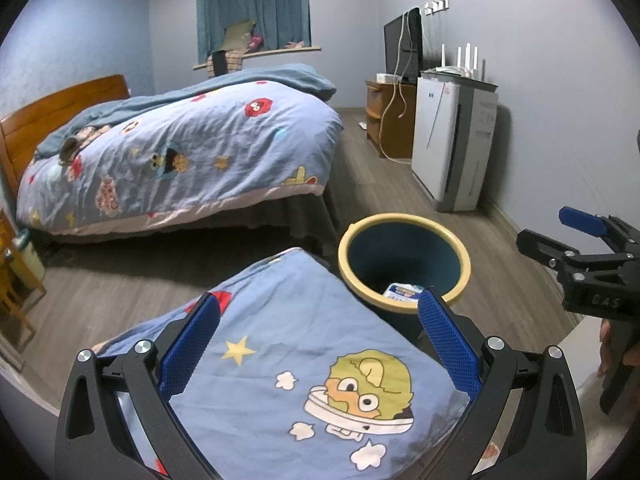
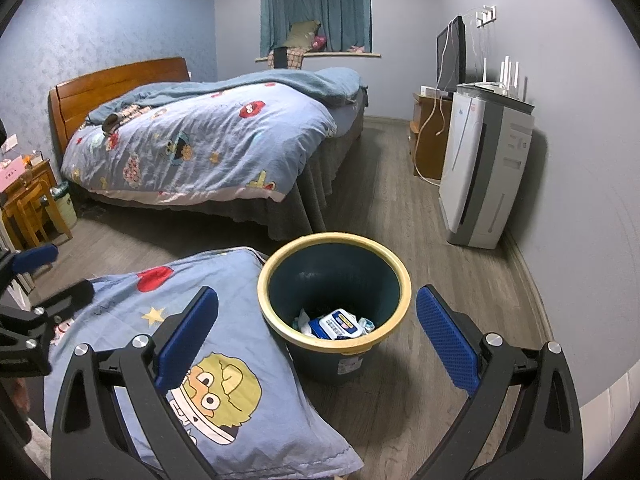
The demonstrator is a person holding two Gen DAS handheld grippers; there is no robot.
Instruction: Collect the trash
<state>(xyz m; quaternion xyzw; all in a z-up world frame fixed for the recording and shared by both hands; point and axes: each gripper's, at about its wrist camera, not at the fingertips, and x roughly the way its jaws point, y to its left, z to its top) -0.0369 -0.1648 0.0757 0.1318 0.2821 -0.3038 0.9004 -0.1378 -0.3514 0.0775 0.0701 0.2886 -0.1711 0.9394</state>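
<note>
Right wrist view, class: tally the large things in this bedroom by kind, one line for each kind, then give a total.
Beds: 1, the bed with a wooden headboard
Trash bins: 1, the bin with a yellow rim
Cushions: 1, the cartoon-print cushion beside the bin
Air purifiers: 1, the white purifier by the wall
Monitors: 1, the dark screen
Total: 5

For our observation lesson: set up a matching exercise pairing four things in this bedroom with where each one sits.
Things:
1. wipes packet
2. router
3. cartoon pillow
4. air purifier

Places:
A. against the right wall
B. inside the trash bin
C. on top of the air purifier
D. beside the bin, on its left

Pairs: 1-B, 2-C, 3-D, 4-A
</note>
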